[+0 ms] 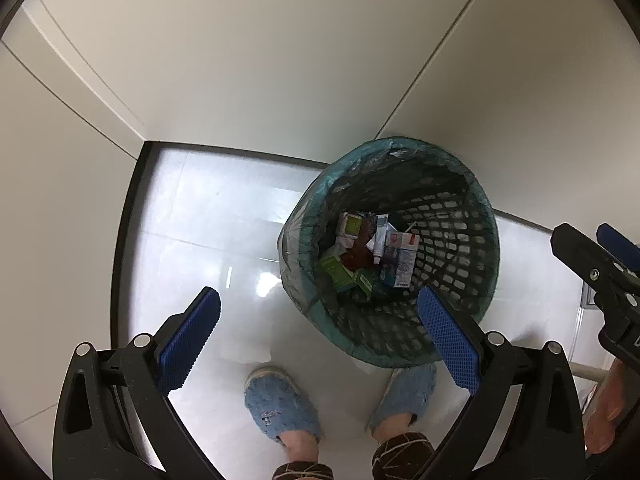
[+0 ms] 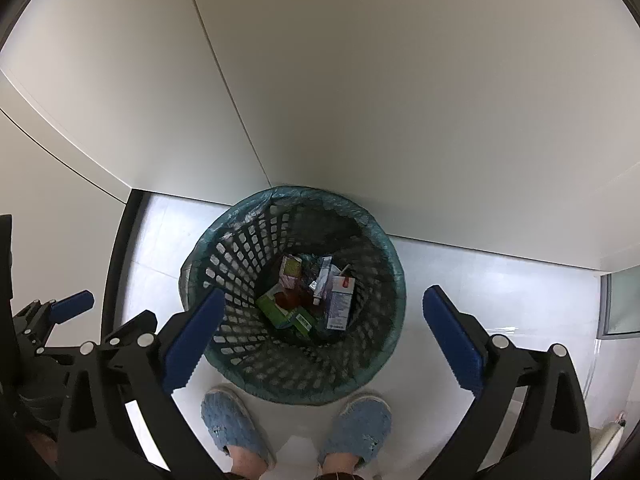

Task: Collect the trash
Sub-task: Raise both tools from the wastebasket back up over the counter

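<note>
Looking straight down at the bin (image 1: 390,252), a dark lattice basket with a teal bag (image 1: 298,240) folded over its rim, standing on the pale tiled floor (image 1: 200,220) hard against the white wall (image 1: 260,60). Trash (image 1: 370,258) lies at the bottom: green cartons (image 2: 280,306), a white-and-blue carton (image 2: 340,302), a small tube (image 2: 322,280), something red in the middle. The left gripper (image 1: 320,334) hangs above the floor by the bin's near rim, jaws wide apart, nothing between them. The right gripper (image 2: 324,334) is over the bin's mouth, also spread wide and empty. Blue slippers (image 2: 236,424) are planted at the bin's near side.
</note>
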Motion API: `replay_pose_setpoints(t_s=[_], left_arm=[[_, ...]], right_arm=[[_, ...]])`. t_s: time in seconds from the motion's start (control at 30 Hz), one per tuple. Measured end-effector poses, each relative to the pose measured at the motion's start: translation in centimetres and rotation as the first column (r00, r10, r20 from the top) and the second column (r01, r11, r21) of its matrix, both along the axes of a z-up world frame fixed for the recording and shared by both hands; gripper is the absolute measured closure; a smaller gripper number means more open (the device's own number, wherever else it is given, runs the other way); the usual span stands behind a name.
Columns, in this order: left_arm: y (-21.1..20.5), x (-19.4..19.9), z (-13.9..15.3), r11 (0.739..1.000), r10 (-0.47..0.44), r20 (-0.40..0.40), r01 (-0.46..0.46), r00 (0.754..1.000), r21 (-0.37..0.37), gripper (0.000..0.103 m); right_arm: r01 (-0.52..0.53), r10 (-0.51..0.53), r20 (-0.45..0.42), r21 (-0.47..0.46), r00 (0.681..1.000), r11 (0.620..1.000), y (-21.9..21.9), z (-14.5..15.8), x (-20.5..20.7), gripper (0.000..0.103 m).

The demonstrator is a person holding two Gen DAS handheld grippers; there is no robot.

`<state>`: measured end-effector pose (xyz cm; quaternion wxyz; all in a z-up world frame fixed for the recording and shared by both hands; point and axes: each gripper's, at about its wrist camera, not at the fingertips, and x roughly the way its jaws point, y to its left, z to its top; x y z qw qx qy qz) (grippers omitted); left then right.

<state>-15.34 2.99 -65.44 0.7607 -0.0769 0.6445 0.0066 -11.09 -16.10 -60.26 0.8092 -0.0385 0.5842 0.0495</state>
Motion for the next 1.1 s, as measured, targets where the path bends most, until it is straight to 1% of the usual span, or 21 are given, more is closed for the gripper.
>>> replay_pose_setpoints(t_s=[0.1, 0.23, 0.3, 0.37, 0.47, 0.57, 0.7, 0.77, 0.83, 0.9, 0.97, 1.1], left_arm=[[-0.1, -0.1, 1.8, 1.000, -0.010, 0.010, 0.010, 1.000, 0.005, 0.006], [-0.3, -0.4, 4.7, 1.000, -0.016, 0.012, 0.016, 1.000, 0.002, 0.006], [-0.3, -0.5, 6.6, 1.000, -0.008, 0.020, 0.008, 1.000, -0.011, 0.006], [-0.3, -0.7, 8.5, 1.000, 0.002, 0.027, -0.001, 1.000, -0.025, 0.006], [-0.4, -0.9, 11.7, 1.000, -0.002, 0.036, 0.003, 0.999, -0.014, 0.006], [-0.2, -1.1, 15.4, 1.000, -0.001, 0.068, 0.002, 0.998, -0.017, 0.006], [0.2, -1.4, 20.8, 1.000, 0.005, 0.103, -0.004, 0.995, -0.015, 0.006], [0.4, -1.6, 23.9, 1.000, -0.001, 0.123, 0.002, 0.992, -0.011, 0.006], [0.6, -1.9, 26.8, 1.000, -0.013, 0.136, 0.011, 0.991, 0.011, 0.006], [1.0, -2.1, 30.1, 1.000, -0.014, 0.158, 0.015, 0.987, -0.001, 0.006], [1.3, -2.2, 33.1, 1.000, -0.016, 0.171, 0.015, 0.985, 0.008, 0.006], [2.0, -2.6, 39.5, 0.999, -0.034, 0.222, 0.032, 0.974, 0.016, 0.006]], right_arm=[[0.019, -0.019, -0.009, -0.002, 1.000, 1.000, -0.5, 1.7, -0.2, 0.008], [0.031, -0.031, -0.001, -0.004, 1.000, 1.000, -1.0, 5.0, -0.8, 0.008], [0.030, -0.030, 0.011, -0.001, 0.999, 1.000, -1.2, 7.2, -1.1, 0.008], [0.028, -0.027, 0.032, -0.019, 0.999, 0.999, -1.3, 9.6, -1.5, 0.008], [0.004, -0.001, 0.054, -0.058, 0.999, 0.998, -0.9, 12.9, -2.0, 0.008], [-0.020, 0.026, 0.088, -0.064, 0.996, 0.998, -0.6, 16.8, -2.9, 0.008], [-0.014, 0.020, 0.117, -0.050, 0.993, 0.999, -0.8, 22.0, -4.3, 0.008], [0.001, 0.005, 0.126, -0.044, 0.992, 0.999, -0.9, 24.6, -5.1, 0.008], [0.021, -0.015, 0.128, -0.045, 0.992, 0.999, -1.1, 26.9, -5.9, 0.008], [0.043, -0.035, 0.126, -0.059, 0.991, 0.997, -1.4, 29.6, -6.8, 0.008], [0.045, -0.038, 0.142, -0.045, 0.989, 0.998, -1.9, 32.4, -7.6, 0.008], [0.077, -0.062, 0.191, -0.072, 0.980, 0.994, -2.9, 38.1, -9.1, 0.008]])
